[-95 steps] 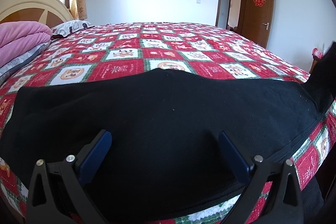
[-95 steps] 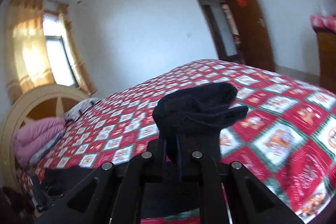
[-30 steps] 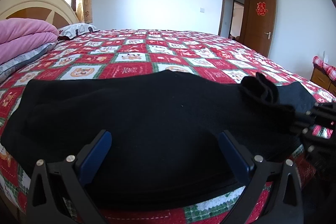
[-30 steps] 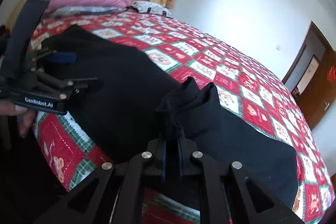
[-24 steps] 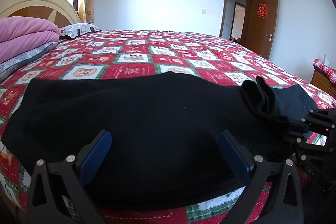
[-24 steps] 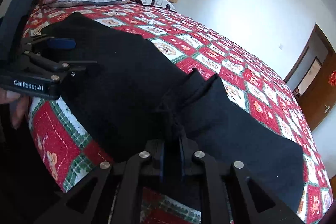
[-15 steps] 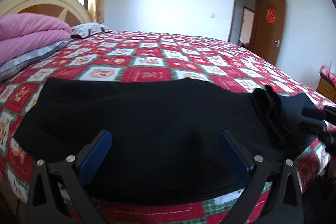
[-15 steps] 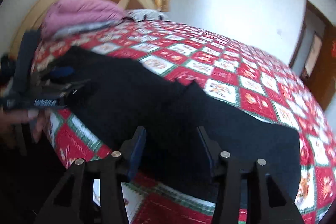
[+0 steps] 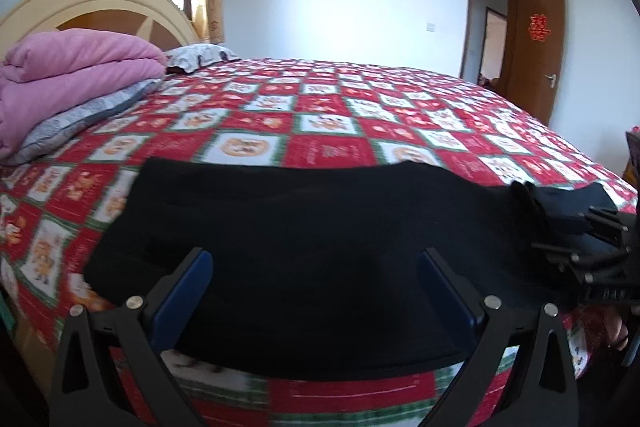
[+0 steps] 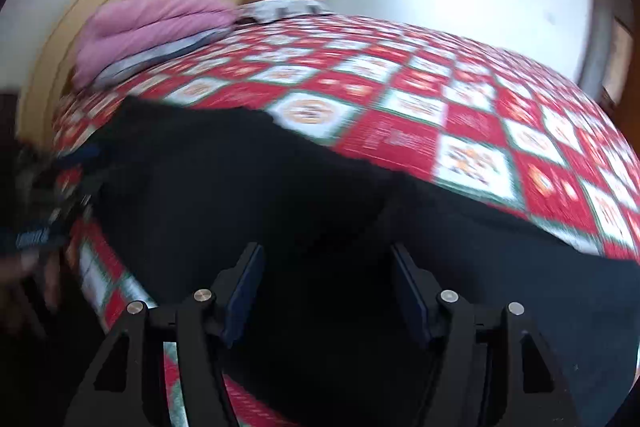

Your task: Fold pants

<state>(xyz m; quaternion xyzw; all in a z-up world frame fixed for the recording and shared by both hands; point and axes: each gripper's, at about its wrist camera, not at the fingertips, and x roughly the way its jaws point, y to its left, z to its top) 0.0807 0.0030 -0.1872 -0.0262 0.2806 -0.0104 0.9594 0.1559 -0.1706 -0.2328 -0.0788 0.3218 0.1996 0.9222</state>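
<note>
Both tongs tilted down over black pants [image 9: 312,227], L [image 9: 316,283] spread, R [image 10: 326,279] opening (nothing pinched)

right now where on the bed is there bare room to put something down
The quilt is bare from the far edge of the black pants to the far side, and toward the door. The head end is crowded with the pink blanket and a pillow. The near edge holds the pants and both tools.
</note>
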